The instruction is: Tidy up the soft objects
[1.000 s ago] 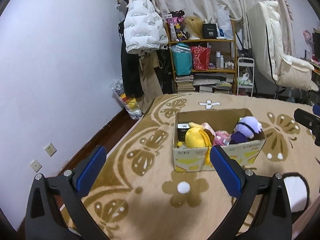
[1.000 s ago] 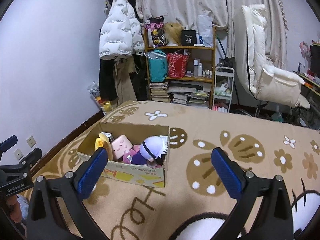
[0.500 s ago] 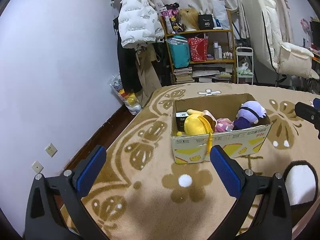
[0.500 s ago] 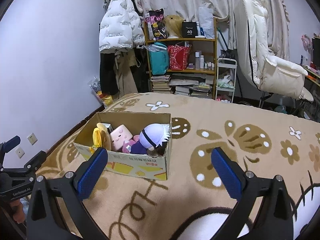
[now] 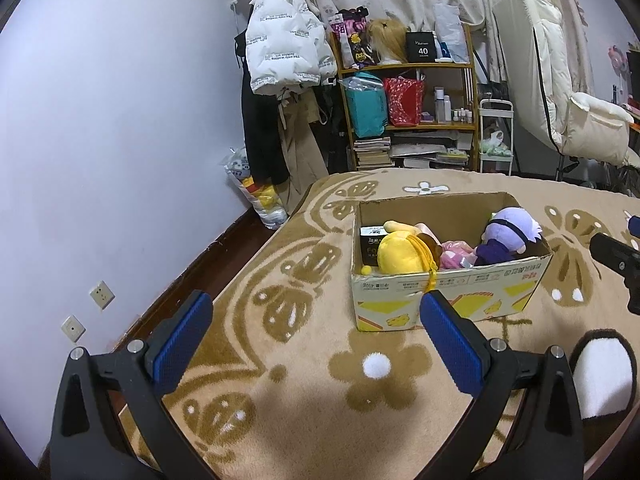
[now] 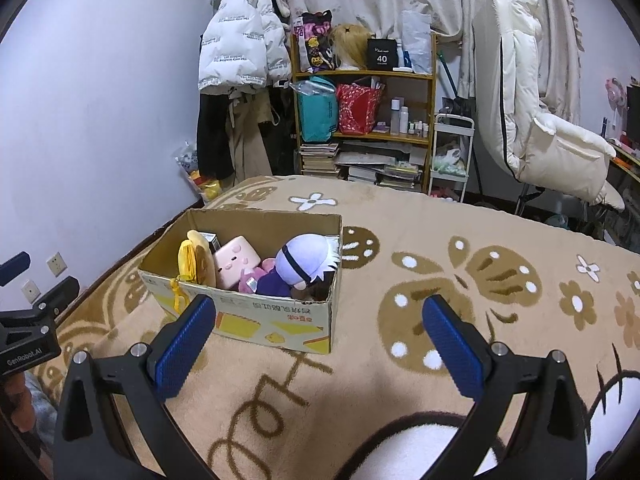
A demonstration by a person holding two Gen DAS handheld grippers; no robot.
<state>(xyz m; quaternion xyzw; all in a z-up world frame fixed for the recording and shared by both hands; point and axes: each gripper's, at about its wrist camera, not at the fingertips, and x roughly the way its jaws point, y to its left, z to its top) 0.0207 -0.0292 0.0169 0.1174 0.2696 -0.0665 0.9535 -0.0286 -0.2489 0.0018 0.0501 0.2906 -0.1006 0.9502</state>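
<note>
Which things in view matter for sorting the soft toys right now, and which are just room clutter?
Job:
open cardboard box
yellow round plush
pink square plush
purple-haired plush doll
left hand-held gripper and right hand-held gripper, both open and empty

Lying about:
white puffer jacket
wooden shelf unit
cream recliner chair
patterned beige carpet

One cardboard box holds three plush toys and one black carton.

— What is underneath everything?
— A tan blanket with brown butterfly and flower patterns.
— What lies on it?
— An open cardboard box, sitting flat near its left edge.
</note>
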